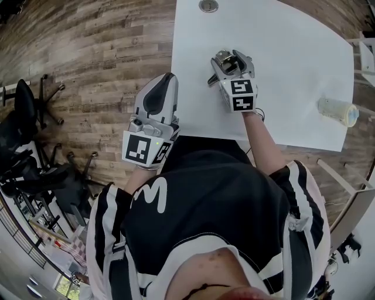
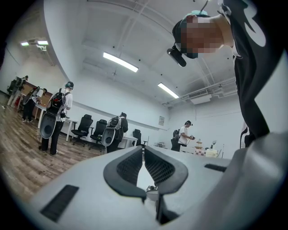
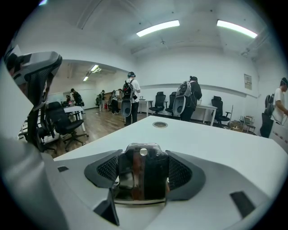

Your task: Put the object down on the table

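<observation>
A shiny metal object (image 3: 142,179) with a small hole near its top sits clamped between the dark ribbed pads of my right gripper (image 3: 144,167), which is shut on it. In the head view that right gripper (image 1: 226,62) hovers over the near-left part of the white table (image 1: 287,64), and the metal object (image 1: 223,58) shows at its tip. My left gripper (image 1: 166,80) hangs by the table's left edge, over the wooden floor. In its own view the left gripper (image 2: 144,151) has its jaws closed tip to tip with nothing held.
A pale cylinder (image 1: 338,110) lies on its side near the table's right edge. A round cable grommet (image 1: 208,6) sits at the far edge, also seen as a grommet (image 3: 159,124) ahead of the right gripper. Office chairs (image 1: 29,117) stand on the floor to the left.
</observation>
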### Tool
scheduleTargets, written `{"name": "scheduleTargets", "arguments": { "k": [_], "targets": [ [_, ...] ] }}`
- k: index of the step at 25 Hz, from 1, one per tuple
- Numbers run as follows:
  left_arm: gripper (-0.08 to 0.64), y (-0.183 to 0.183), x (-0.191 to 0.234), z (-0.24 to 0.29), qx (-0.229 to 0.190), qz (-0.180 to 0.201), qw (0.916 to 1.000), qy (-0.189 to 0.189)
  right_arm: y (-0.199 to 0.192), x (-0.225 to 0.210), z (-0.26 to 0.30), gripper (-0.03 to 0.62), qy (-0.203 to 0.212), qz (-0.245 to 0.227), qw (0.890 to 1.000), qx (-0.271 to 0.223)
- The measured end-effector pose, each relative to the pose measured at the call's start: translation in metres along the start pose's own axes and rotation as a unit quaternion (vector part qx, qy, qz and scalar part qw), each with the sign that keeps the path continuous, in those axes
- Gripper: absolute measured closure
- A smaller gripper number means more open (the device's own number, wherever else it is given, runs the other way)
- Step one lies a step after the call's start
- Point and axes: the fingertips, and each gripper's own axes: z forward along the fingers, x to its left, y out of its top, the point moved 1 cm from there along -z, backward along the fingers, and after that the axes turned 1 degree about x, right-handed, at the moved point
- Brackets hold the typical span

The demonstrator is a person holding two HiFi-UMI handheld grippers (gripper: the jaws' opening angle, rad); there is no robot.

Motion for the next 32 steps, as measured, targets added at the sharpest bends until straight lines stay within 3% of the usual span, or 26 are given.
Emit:
{"name": "scheduleTargets", "arguments": {
  "k": [14,32],
  "targets": [
    [0.541,0.011,0.013,-0.003,-0.025,-0.004,0.9995,0.018,-0.013,0.005,0.013,0.282,-0.007,-0.045,0.996,0.076],
    [0.541,0.013,0.01,0.002,-0.026,-0.003,0.9997,0.002,-0.01,0.013,0.015,0.282,0.01,-0.037,0.996,0.075]
  ]
}}
